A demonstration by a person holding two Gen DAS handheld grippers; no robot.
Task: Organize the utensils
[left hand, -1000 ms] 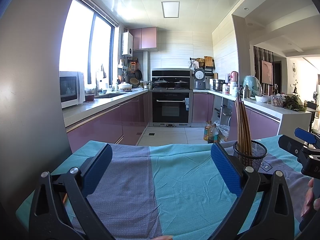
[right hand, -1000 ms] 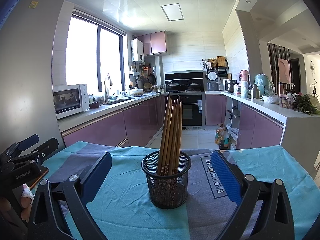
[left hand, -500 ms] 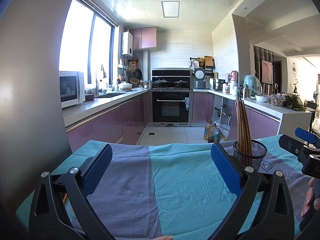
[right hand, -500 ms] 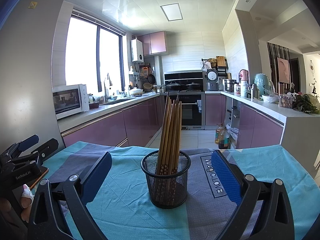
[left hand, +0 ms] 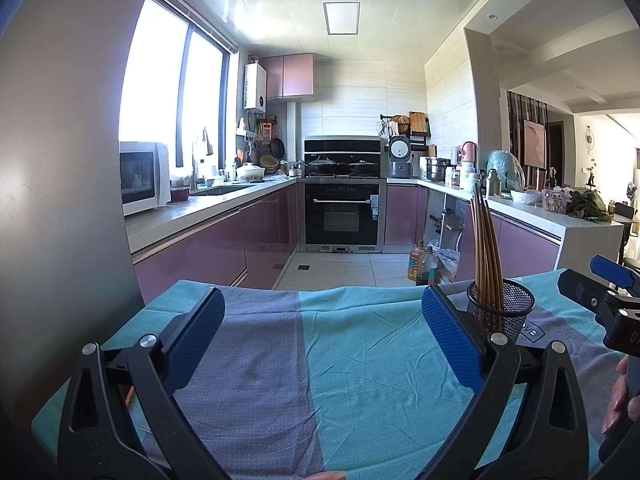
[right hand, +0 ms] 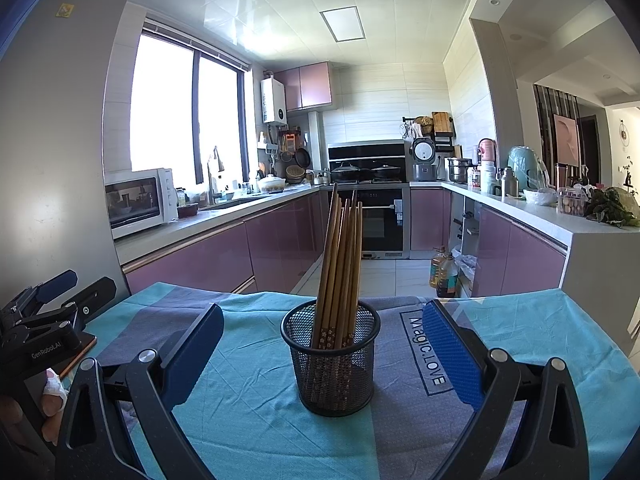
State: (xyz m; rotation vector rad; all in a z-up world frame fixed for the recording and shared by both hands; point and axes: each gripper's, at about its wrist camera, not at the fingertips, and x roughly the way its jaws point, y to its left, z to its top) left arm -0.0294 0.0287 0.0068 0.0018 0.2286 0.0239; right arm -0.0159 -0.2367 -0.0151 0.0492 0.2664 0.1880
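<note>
right gripper (right hand: pixel 323 354) jaws wide, empty | mesh cup (right hand: pixel 331 364) with chopsticks (right hand: pixel 340 264) centred between them (no contact) | left gripper (left hand: pixel 323 338) wide, empty, cup off its right jaw

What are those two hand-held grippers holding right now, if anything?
Nothing. Both the left hand-held gripper and the right hand-held gripper are open; the chopsticks stand untouched in the mesh cup.

Kitchen: mauve cabinets (right hand: pixel 208 256); white tiled walls and floor (left hand: pixel 332 268); built-in oven (left hand: pixel 342 216). Large bright window (right hand: pixel 168 108) at left; ceiling light panel (left hand: pixel 341 18); white microwave (right hand: pixel 138 202) on the counter.
</note>
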